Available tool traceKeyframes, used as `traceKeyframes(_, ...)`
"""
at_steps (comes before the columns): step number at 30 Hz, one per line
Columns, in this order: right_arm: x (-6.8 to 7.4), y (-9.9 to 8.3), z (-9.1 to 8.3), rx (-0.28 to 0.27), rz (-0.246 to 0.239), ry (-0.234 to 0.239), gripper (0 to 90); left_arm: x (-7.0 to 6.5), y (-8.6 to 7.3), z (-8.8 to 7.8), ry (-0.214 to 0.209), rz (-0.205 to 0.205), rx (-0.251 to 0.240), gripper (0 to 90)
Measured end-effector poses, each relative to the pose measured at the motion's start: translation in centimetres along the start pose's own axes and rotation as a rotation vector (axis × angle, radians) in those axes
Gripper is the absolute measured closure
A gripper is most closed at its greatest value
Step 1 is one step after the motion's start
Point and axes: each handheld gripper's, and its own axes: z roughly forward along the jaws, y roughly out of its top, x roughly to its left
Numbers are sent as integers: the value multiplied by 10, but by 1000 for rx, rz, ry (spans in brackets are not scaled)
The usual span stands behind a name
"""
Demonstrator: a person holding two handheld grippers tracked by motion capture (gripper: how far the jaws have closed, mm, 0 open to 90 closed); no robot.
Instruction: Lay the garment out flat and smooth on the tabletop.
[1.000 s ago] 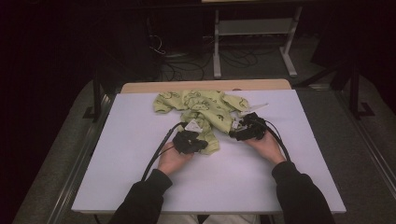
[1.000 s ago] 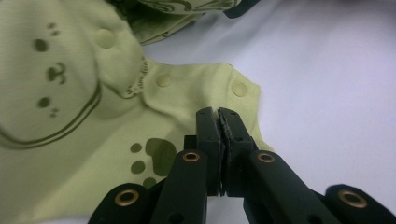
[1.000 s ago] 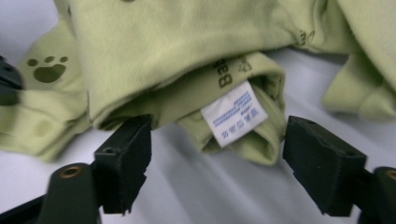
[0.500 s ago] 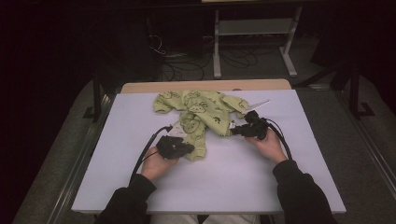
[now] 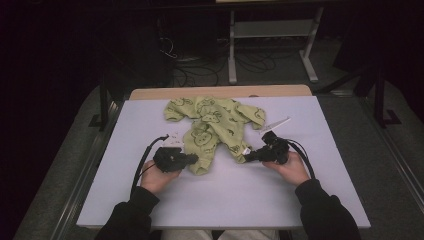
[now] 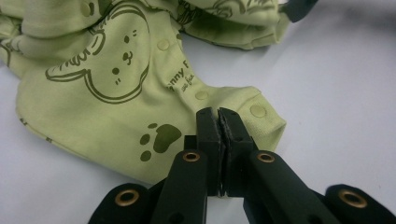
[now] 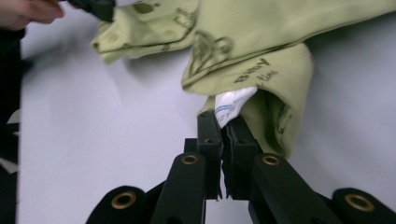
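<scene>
From the high view, draw left gripper (image 5: 192, 159) and right gripper (image 5: 248, 156) apart to flatten the light-green printed cotton baby romper (image 5: 212, 125) mid-surface (image 5: 300, 200); in each gripper view, keep the clamp on cuff cloth.

Both black two-jaw grippers held low, forearms in from below; left gripper (image 5: 192, 159) jaws pinched shut, right gripper (image 5: 248, 157) jaws just closed, pinched shut too
</scene>
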Motion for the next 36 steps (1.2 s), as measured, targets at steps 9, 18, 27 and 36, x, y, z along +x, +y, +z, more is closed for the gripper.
traceKeyframes(9,20,-14,0,31,-4,52,853,-6,-6,0,-17,6,16,872)
traceKeyframes(18,34,-22,4,103,-8,116,843,-8,-15,-2,-49,8,45,872)
traceKeyframes(27,28,-26,-14,60,44,57,565,-13,-19,-2,-95,26,81,871)
traceKeyframes(36,21,-18,-13,1,54,-117,278,-11,-24,-2,-152,35,111,868)
